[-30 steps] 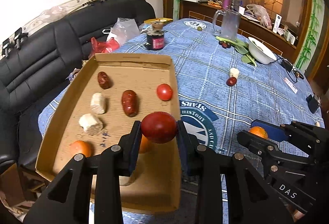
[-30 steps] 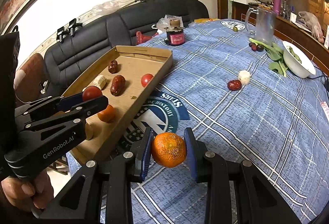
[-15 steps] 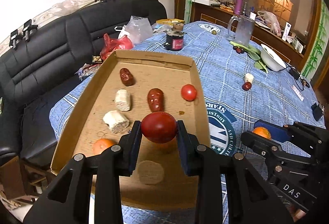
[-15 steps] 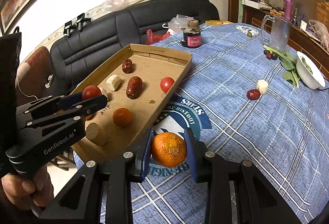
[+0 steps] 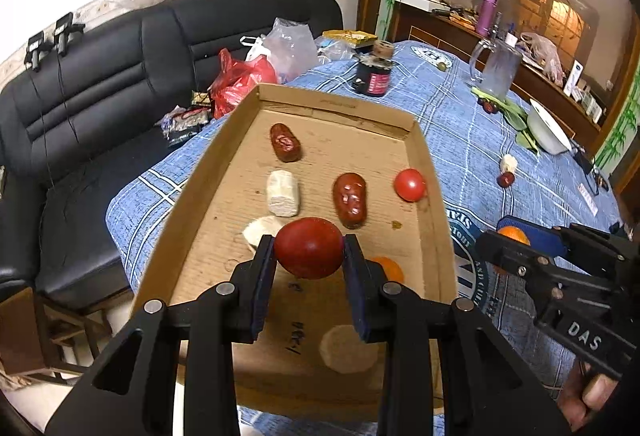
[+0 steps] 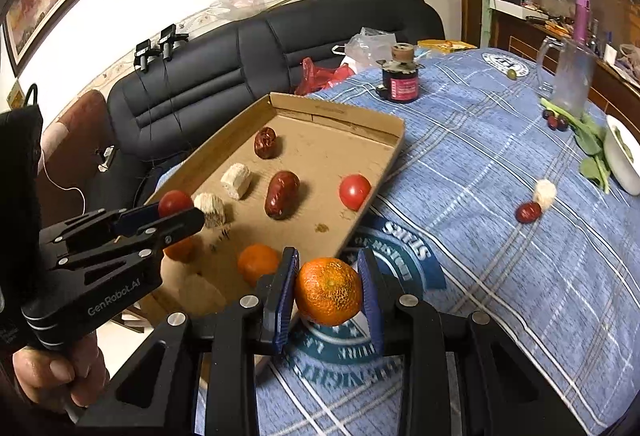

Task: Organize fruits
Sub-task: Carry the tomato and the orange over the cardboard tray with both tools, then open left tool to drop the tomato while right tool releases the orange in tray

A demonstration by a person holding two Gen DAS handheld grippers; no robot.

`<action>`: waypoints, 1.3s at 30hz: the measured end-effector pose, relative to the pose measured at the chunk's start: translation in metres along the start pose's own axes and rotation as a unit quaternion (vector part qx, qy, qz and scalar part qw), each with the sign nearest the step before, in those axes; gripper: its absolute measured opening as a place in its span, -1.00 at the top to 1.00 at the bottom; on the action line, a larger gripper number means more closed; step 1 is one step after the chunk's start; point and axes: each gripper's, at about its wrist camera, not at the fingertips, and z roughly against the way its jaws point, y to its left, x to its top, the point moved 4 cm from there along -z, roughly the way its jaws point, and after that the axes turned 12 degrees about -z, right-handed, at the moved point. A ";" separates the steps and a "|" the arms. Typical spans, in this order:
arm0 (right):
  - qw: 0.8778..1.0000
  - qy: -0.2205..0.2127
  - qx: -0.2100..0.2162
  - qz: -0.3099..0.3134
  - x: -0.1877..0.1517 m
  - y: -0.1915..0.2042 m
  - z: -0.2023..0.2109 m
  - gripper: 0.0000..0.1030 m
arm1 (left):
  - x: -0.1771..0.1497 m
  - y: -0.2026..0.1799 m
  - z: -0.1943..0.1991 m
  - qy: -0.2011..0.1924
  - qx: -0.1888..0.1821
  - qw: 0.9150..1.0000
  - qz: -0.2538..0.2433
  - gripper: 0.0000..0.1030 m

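My left gripper (image 5: 309, 250) is shut on a dark red tomato (image 5: 309, 247) and holds it above the near half of the cardboard tray (image 5: 336, 107). My right gripper (image 6: 329, 296) is shut on an orange mandarin (image 6: 328, 296), held over the blue tablecloth just right of the tray's (image 6: 340, 111) near corner. In the tray lie two red dates (image 5: 351, 199), a small tomato (image 5: 409, 184), white chunks (image 5: 282, 192), a mandarin (image 6: 257, 262) and a pale round slice (image 5: 348, 350). The left gripper also shows in the right wrist view (image 6: 176, 213).
A loose date (image 6: 527, 211) and white chunk (image 6: 545, 191) lie on the tablecloth (image 6: 500, 256) to the right. Further back stand a dark jar (image 6: 400, 83), a glass mug (image 6: 568, 79), greens and a white bowl (image 6: 622, 159). A black sofa (image 5: 100, 83) lies left of the table.
Both grippers have moved left towards the tray, each keeping its fruit. The left one now hangs further over the tray's middle; the right one is nearer the tray's edge.
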 end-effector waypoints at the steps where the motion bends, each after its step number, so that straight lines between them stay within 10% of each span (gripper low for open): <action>1: 1.000 0.001 0.002 0.000 0.003 0.001 -0.003 0.40 | 0.001 0.004 -0.001 0.002 -0.005 1.000 0.005 0.40; 39: 0.998 0.055 0.006 0.031 0.005 0.027 -0.078 0.41 | -0.027 0.061 -0.029 0.052 0.003 0.998 0.024 0.40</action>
